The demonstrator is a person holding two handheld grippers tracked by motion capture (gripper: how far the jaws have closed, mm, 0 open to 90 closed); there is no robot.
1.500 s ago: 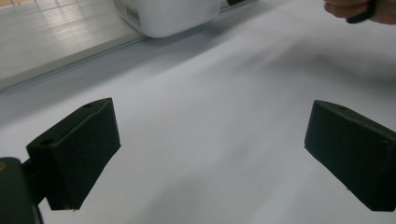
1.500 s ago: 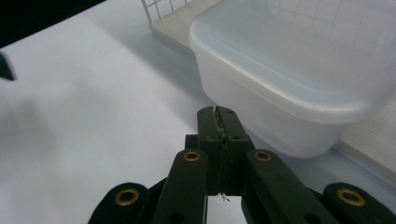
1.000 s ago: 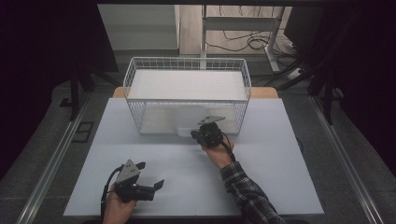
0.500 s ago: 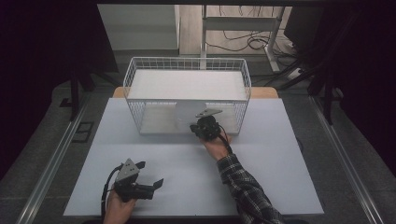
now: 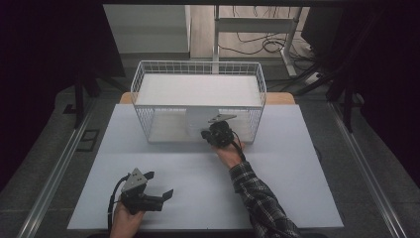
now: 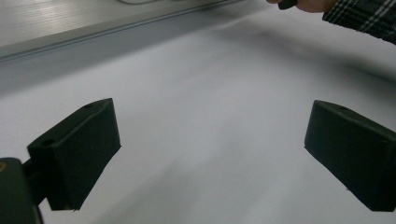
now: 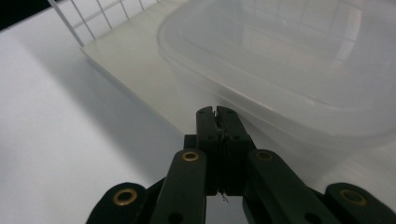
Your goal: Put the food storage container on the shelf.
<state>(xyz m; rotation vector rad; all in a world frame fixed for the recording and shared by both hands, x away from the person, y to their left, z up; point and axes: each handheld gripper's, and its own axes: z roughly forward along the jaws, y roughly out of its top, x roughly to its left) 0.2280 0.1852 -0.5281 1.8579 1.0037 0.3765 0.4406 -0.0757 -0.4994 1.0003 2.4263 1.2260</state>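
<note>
There is one white table. On it, at its far edge, stands one white wire basket. One clear plastic container sits at the near side of the basket. There are two grippers: one left gripper near the front left corner of the table, and one right gripper at the container. There are two hands and one checked sleeve.

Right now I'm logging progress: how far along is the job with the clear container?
Early. The right gripper is shut, empty, at the clear plastic container inside the wire basket; it has no grip yet. The left gripper rests open on the table. Gripping and moving remain.
</note>
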